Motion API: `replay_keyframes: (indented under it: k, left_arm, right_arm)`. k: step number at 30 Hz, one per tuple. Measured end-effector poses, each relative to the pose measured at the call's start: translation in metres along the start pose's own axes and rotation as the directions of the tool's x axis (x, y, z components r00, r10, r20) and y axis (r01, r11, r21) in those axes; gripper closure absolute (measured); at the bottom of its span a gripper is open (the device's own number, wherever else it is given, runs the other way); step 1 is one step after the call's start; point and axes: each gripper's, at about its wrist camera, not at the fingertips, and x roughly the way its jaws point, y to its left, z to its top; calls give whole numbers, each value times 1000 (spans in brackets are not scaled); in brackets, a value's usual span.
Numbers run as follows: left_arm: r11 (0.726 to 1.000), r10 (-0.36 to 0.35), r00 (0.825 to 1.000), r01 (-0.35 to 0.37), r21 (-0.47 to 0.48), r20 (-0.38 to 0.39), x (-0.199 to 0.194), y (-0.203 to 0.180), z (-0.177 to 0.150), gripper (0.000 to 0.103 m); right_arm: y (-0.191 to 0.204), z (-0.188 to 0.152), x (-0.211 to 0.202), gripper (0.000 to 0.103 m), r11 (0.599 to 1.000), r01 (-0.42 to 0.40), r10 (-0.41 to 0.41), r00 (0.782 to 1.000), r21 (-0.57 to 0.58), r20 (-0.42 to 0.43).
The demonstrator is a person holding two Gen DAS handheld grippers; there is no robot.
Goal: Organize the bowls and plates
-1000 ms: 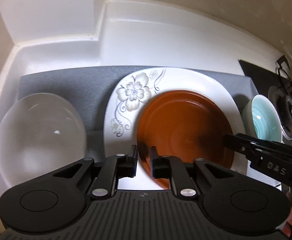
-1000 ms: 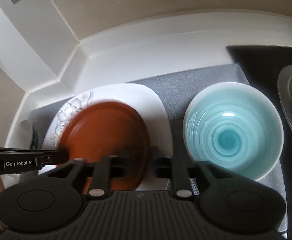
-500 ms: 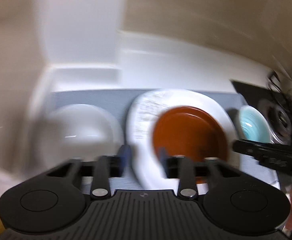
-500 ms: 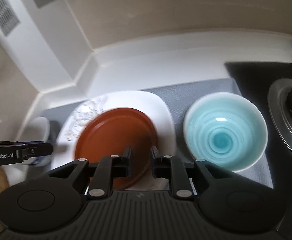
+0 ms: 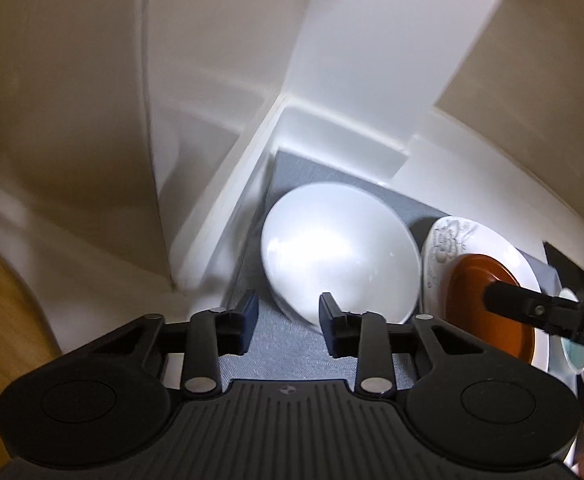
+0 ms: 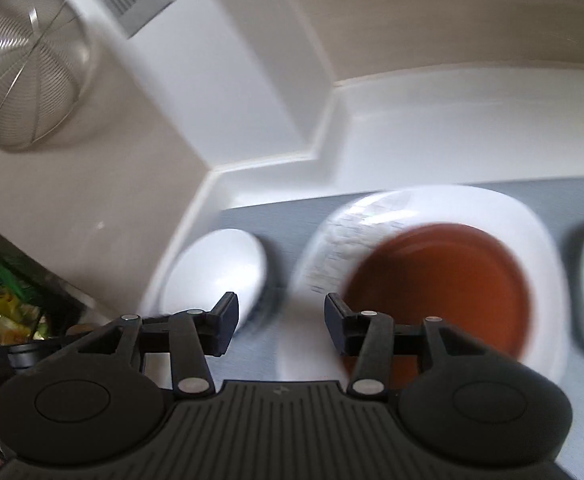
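Left hand-held gripper (image 5: 288,322) is wide open, holding nothing, with the white bowl (image 5: 340,250) just ahead (on the grey mat (image 5: 292,350)). Right hand-held gripper (image 6: 280,322) gapes empty too, brown plate (image 6: 436,280) right of it.

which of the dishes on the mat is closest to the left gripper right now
The plain white bowl, right at the open left gripper. The flowered plate carrying the brown plate sits farther right.

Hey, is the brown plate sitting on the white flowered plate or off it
On it. The brown plate lies flat inside the white flowered plate, whose rim shows around it.
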Motion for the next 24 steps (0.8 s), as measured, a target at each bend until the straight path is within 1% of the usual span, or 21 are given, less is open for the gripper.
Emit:
replay_keyframes:
  k: [2,4,6,8,10,13,14,15,18,20,24]
  left_arm:
    - [998,-33,999,32,-53,-15,6,8,0,71]
    - [996,-46,999,44,-82,-24,7,11,1,75]
    - [996,-52,998,51,-72,-22,9,8,3,80]
    - [998,-36,999,35,-60,-20,11,5,3,80]
    - [997,-34,999,32,-75,-33,15,6,3,80]
    - [996,-34,998,30,-84,-43,15,6,3,81]
    - [996,-31,998,28,-84,-46,15,5,3,81]
    - [996,-27,998,23,-83,-49,16,4,3,81]
    - [997,-3,997,-2,-76,-76,16,3,3,82]
    - [997,-11,996,5,-73,-92,12,5,-2,82]
    - [998,-21,992,13,-65,-122,0,8,-14,82]
  right_arm:
    - [7,3,12,51,1000,-6,6,1000,-2,-25]
    - [8,7,23,58,999,-11,13,998,45,-59]
    - [9,10,36,69,997,7,0,996,70,-92]
    - [11,8,45,72,998,-1,8,994,63,-105]
    - [9,8,54,72,996,-9,20,992,85,-124]
    - [7,5,63,74,996,11,3,989,87,-151]
    - [7,4,65,81,996,8,6,987,90,-158]
    - [7,3,65,85,996,9,5,987,91,-161]
    - [11,0,61,86,998,-9,20,986,65,-166]
    - [14,-4,57,86,999,-5,12,984,42,-178]
    - [15,-18,49,85,998,-3,16,977,62,-211]
